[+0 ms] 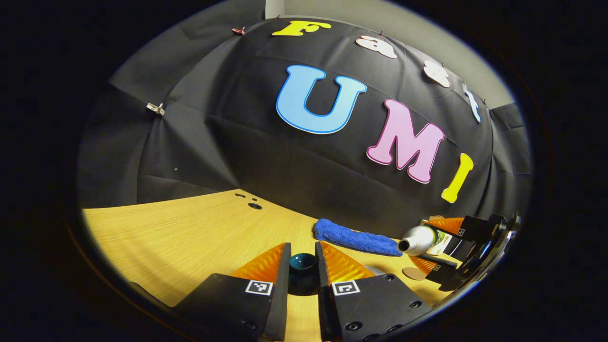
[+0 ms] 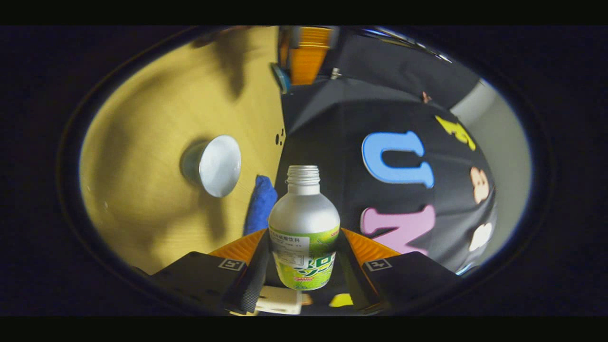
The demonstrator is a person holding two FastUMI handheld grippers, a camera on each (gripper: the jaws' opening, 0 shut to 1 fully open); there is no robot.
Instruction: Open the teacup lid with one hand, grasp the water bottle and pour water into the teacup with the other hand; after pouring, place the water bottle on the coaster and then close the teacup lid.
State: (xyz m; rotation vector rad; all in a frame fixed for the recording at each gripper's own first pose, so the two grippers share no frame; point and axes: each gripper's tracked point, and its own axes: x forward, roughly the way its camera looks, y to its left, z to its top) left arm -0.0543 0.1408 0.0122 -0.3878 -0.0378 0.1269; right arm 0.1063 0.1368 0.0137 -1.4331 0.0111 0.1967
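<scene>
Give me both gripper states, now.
Left gripper: closed on the teacup lid.
Right gripper: closed on the water bottle, tipped on its side.

We see a light wooden table (image 1: pixel 190 232) with small dark holes (image 1: pixel 254 205) near its far edge. On it, ahead and right of the left jaws, lies a blue cloth (image 1: pixel 354 237); a round brown coaster (image 1: pixel 414 273) lies further right. Ahead and left of the right jaws, a white teacup (image 2: pixel 213 165) stands on the wood
</scene>
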